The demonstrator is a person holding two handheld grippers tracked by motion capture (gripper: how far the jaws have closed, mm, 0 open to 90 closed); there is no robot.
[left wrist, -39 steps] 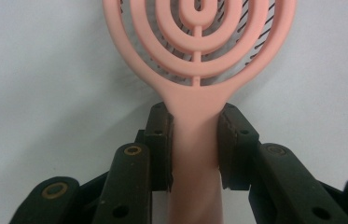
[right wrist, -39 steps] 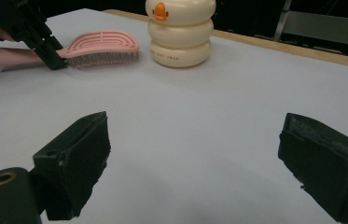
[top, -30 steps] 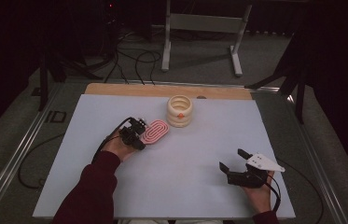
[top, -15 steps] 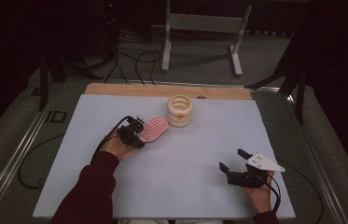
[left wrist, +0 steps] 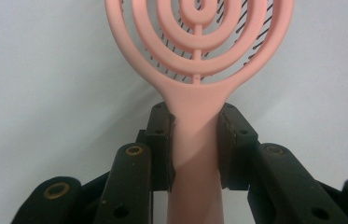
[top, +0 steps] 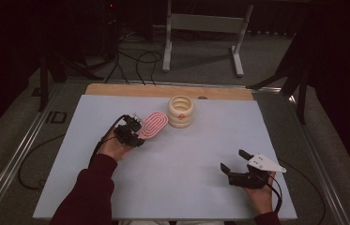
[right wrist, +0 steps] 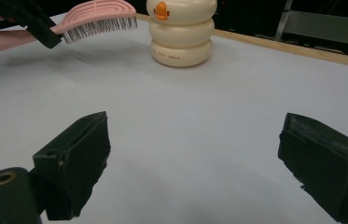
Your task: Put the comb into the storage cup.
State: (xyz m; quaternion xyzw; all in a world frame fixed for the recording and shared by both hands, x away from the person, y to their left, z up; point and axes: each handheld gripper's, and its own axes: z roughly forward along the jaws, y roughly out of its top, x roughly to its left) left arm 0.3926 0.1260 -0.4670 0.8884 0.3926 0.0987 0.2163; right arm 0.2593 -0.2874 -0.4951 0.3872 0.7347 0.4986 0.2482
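Item one: a pink hairbrush [left wrist: 198,56], which we find clamped at the neck, where handle meets head, between the pads of the left gripper [left wrist: 195,140]. We judge this hold chosen to keep the head steady; in the right gripper view the bristles face down and the brush [right wrist: 98,17] hangs above the bench [top: 163,187], clear of it.

Item two: a cream ribbed pot [top: 181,111] with an orange mark on it, upright near the far edge of the bench. The brush head [top: 153,125] lies just beside it, on its left in the high view. We take the pot for the brush's likely destination, its open top facing up.

Item three: the right gripper [top: 236,163], resting low at the near right of the bench, well apart from both things. Its jaws stand wide with nothing between them, which we read as waiting.
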